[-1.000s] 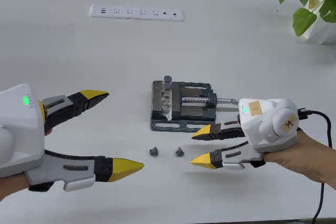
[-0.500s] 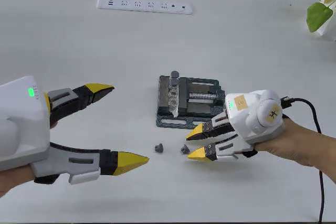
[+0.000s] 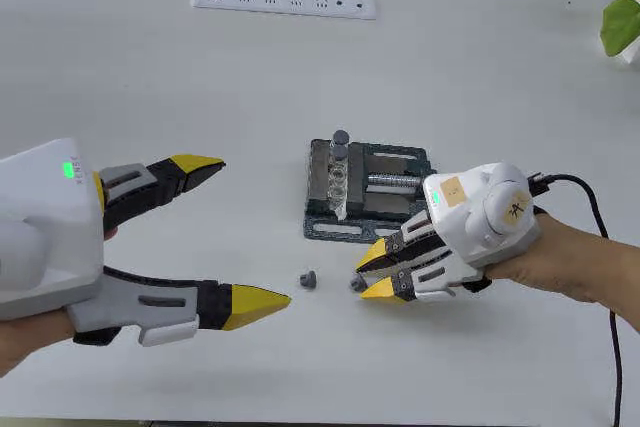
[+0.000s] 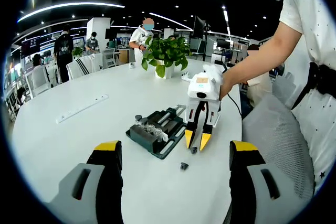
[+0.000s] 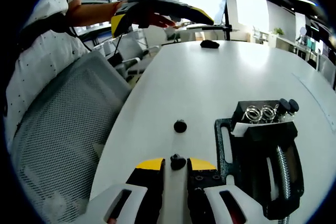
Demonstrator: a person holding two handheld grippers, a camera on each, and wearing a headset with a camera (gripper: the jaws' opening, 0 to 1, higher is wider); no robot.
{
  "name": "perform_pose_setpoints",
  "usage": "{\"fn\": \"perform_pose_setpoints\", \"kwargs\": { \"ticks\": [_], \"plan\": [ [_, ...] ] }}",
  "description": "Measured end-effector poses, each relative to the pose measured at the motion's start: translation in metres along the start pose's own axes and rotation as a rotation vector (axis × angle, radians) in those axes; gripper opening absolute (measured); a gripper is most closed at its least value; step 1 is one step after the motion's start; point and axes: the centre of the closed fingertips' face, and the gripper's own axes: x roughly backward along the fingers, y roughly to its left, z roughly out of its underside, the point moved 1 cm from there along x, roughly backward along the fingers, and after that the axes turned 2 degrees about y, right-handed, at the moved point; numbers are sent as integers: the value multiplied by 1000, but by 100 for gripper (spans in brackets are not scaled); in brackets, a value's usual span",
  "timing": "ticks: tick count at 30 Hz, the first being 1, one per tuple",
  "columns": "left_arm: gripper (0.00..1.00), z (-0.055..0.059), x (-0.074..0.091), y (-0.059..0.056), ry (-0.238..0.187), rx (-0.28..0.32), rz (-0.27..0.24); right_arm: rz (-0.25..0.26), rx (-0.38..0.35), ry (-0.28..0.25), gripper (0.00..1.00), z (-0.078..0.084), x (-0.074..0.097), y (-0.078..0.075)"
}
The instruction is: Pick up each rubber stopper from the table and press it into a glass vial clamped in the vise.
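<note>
Currently, right tool (image 3: 363, 280) narrowly parted astride one stopper (image 5: 178, 162); left tool (image 3: 255, 230) released wide at nine o'clock.

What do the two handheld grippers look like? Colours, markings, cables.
Both the left gripper and right gripper have white housings, grey-black jaws, yellow tips, a green light each. The right carries two tan stickers with dark marks and trails a black cable. The person wears a white, dark-dotted short-sleeved shirt.
</note>
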Motion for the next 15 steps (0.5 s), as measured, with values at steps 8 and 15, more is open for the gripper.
{"fn": "perform_pose_setpoints", "kwargs": {
  "ticks": [8, 15],
  "plan": [
    [84, -1, -2, 0, -1, 1, 3, -8, 0, 6, 7, 2, 0, -1],
    [83, -1, -3, -2, -2, -3, 13, 3, -23, 3, 6, 4, 0, -3]
  ]
}}
